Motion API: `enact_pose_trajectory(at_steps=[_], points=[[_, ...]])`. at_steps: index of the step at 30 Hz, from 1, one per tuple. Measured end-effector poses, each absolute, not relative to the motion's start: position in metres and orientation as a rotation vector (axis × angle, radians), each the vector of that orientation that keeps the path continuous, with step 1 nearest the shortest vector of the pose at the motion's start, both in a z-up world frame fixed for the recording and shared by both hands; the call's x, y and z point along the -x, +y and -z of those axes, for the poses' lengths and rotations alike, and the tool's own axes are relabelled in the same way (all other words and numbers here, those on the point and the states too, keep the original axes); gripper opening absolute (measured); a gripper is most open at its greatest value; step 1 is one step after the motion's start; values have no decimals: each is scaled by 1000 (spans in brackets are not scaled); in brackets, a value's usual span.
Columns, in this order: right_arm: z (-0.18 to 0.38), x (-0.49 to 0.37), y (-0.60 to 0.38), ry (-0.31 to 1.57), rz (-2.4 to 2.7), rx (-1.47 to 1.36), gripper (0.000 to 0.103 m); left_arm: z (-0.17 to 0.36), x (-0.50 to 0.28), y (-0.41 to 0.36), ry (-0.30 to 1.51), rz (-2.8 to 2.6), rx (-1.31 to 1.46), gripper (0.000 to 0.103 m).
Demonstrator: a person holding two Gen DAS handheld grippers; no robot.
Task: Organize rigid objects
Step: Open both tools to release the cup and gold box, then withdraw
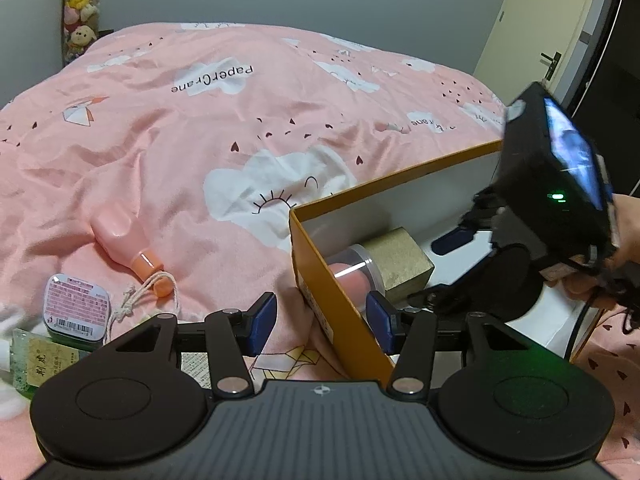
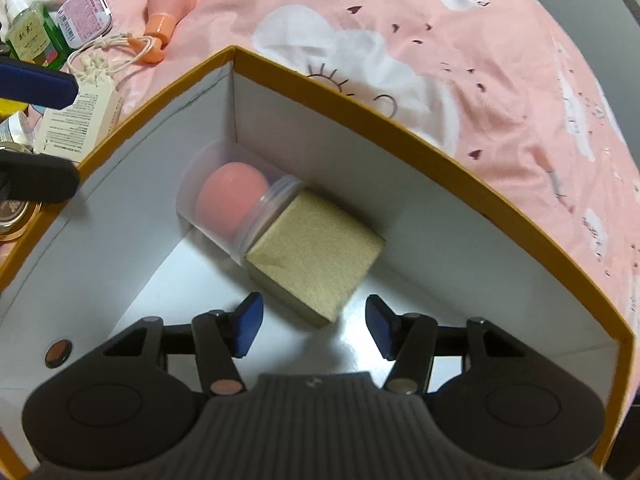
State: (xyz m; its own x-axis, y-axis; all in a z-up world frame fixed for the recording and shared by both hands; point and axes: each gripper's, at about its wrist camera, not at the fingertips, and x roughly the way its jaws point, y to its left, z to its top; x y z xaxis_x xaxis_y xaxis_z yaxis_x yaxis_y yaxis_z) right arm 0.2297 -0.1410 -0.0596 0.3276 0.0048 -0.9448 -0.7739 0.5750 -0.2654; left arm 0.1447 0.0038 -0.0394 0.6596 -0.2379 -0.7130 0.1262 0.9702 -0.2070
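Gold box (image 2: 316, 264) beside the sponge canister (image 2: 236, 208) in the orange storage box (image 2: 360, 108).
We see the right gripper (image 2: 312, 328) part-open, empty, above it; the left gripper (image 1: 320, 320) straddles the wall without pinching. The gold box looks stiff, light: we'd pinch flat sides.

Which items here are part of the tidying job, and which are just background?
Job: orange-rimmed white cardboard box; clear plastic tub with pink sponge; gold cube box; pink plastic bottle; pink-labelled tin; green bottle.
Background: pink duvet; plush toys; door.
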Motion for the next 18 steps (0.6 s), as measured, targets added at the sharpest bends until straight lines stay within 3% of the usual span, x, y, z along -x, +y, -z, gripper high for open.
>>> enact_pose_trajectory(at_steps=[11, 18], points=[[-12, -186, -139, 980, -611, 671, 68, 10, -123, 2, 766, 168, 124, 61], [-37, -156, -121, 931, -674, 568, 69, -5, -101, 25, 746, 153, 169, 59]])
